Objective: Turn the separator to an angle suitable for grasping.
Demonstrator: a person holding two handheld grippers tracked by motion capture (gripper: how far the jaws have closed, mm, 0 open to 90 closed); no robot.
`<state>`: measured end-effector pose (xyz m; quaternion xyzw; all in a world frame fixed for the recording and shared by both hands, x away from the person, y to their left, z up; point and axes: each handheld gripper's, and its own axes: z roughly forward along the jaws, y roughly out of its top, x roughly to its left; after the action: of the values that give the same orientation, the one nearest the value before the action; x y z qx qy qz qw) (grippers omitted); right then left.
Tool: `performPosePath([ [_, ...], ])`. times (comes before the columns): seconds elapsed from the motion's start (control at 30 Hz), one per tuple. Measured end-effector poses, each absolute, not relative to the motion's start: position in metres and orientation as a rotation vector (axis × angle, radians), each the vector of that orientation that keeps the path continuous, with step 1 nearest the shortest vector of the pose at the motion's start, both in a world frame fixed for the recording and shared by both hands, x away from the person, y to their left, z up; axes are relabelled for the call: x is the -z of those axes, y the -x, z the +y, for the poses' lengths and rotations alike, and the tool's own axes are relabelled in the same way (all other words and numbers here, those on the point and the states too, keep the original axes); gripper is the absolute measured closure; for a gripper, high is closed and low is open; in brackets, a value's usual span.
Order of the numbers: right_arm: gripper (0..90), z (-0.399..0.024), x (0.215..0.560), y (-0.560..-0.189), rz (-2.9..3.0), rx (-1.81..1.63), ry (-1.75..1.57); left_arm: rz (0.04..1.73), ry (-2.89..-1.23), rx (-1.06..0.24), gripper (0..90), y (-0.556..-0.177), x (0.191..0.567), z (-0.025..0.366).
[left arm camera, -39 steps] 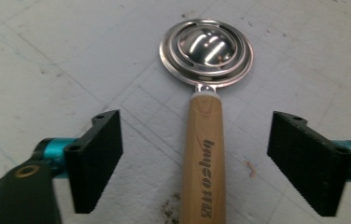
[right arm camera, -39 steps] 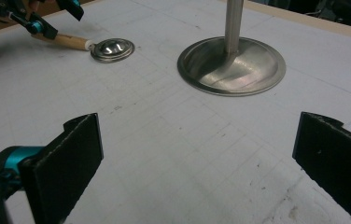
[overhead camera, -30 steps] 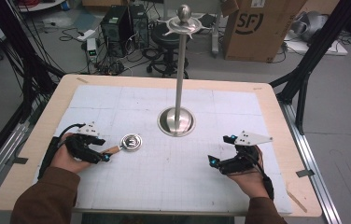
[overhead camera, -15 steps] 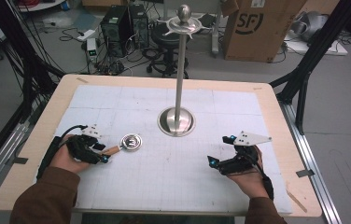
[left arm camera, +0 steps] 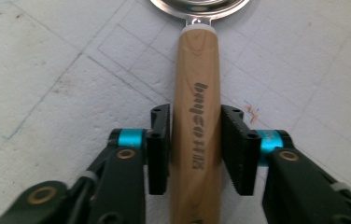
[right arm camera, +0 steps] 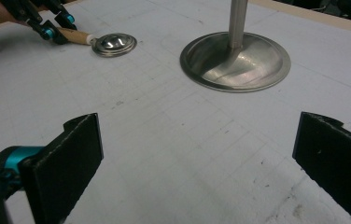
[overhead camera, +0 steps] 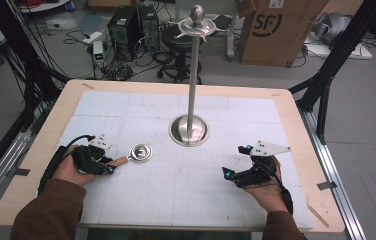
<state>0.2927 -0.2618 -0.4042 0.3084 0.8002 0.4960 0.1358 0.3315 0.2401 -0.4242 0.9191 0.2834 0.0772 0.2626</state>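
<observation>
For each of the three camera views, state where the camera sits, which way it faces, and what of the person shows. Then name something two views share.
High view: above the table's near edge, facing forward and down; both forearms, left gripper, right gripper.
Left gripper view: rides the left gripper, looking along jaws shut on the ladle handle.
Right gripper view: rides the right gripper, jaws open, facing the stand.
Shared: the ladle and stand appear in high and right gripper views.

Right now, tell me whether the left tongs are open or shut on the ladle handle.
Shut. The left tongs have just been closing, and both pads press the wooden handle of the ladle.
</observation>
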Motion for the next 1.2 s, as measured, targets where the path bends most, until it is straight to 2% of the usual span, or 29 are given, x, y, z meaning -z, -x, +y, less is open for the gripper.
performPosePath([
  [0.6, 0.4, -0.262, 0.404, -0.293, 2.317, -1.438, -0.886, 0.715, -2.518, -0.218, 67.2, -0.328, 0.422, 0.231],
  [1.2, 0.4, -0.262, 0.405, -0.294, 2.318, -1.44, -0.89, 0.542, -2.558, -0.156, 67.1, -0.323, 0.42, 0.178],
])
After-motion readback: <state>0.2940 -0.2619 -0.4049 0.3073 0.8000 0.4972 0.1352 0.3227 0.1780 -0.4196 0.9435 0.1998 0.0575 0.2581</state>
